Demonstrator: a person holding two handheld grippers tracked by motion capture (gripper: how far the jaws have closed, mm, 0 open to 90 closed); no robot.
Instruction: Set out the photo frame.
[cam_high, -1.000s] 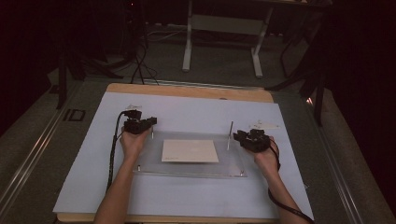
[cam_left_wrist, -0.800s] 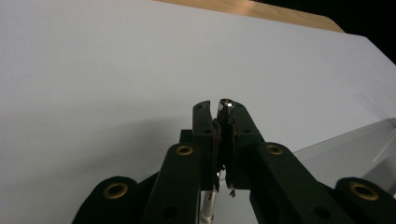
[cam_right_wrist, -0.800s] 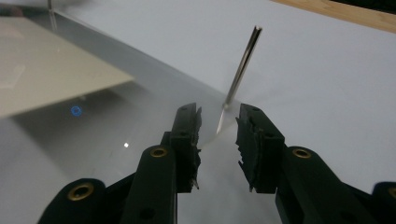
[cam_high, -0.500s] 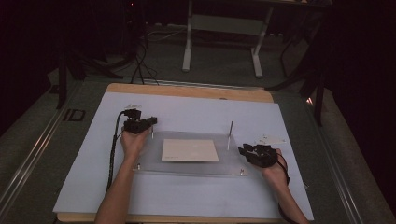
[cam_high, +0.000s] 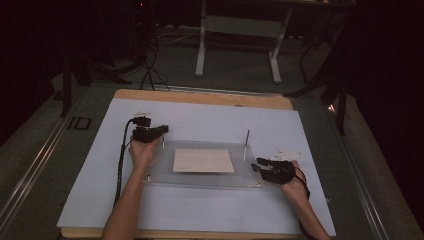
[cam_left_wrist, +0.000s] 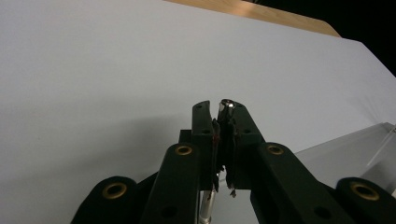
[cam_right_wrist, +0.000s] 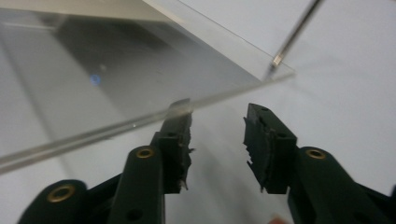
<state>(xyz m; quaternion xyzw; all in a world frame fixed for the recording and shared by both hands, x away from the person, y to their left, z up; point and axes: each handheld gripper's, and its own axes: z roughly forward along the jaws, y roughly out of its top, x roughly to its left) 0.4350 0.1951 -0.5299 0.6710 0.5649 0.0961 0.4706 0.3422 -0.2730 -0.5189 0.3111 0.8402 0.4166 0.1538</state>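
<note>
With the left gripper (cam_high: 150, 134) clamped on the metal post (cam_left_wrist: 227, 105) at the clear plate's (cam_high: 200, 180) far left corner, keep it steady while the right gripper (cam_high: 270, 170), jaws just opening and empty, probably heads for the near right corner.

Clear acrylic plate (cam_high: 200, 177), raised on short corner posts, mid-tabletop: occupies centre. Upright metal pin (cam_high: 247, 144) at its far right corner: obstacle. Left gripper (cam_high: 150, 134) blocks far left corner; right gripper (cam_high: 264, 167) near right corner. White sheet (cam_high: 210, 117) towards far edge: open passage.
</note>
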